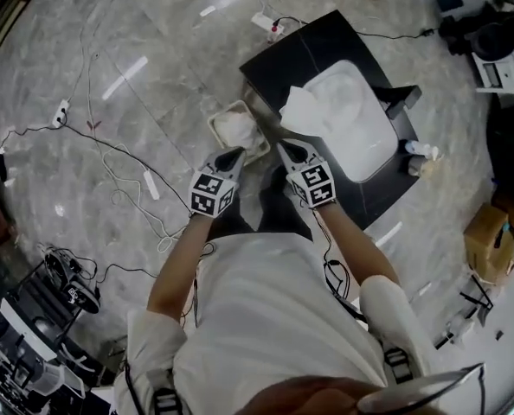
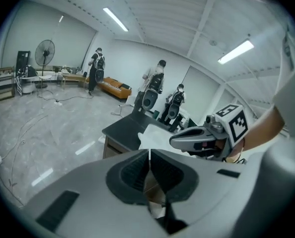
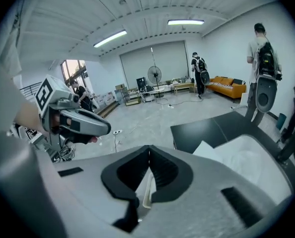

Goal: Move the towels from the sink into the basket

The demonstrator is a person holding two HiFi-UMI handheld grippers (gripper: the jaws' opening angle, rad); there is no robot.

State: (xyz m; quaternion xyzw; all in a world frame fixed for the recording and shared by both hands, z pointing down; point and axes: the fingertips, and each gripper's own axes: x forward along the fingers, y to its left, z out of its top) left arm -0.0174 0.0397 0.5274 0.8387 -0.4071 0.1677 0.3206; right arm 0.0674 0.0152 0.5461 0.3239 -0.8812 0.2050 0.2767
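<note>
The counter [image 1: 326, 46] stands ahead and right of the person, with the sink [image 1: 374, 145] set into its right part. One towel [image 1: 305, 111] lies over the sink's left rim, partly on the counter. The basket [image 1: 221, 119] sits on the floor just beside the counter's left edge, with another towel [image 1: 237, 130] in it. The left gripper [image 1: 235, 154] is over the basket's near edge, and the right gripper [image 1: 285, 145] is beside it at the counter's near-left corner. A power strip [image 1: 268, 24] lies on the floor behind the counter.
</note>
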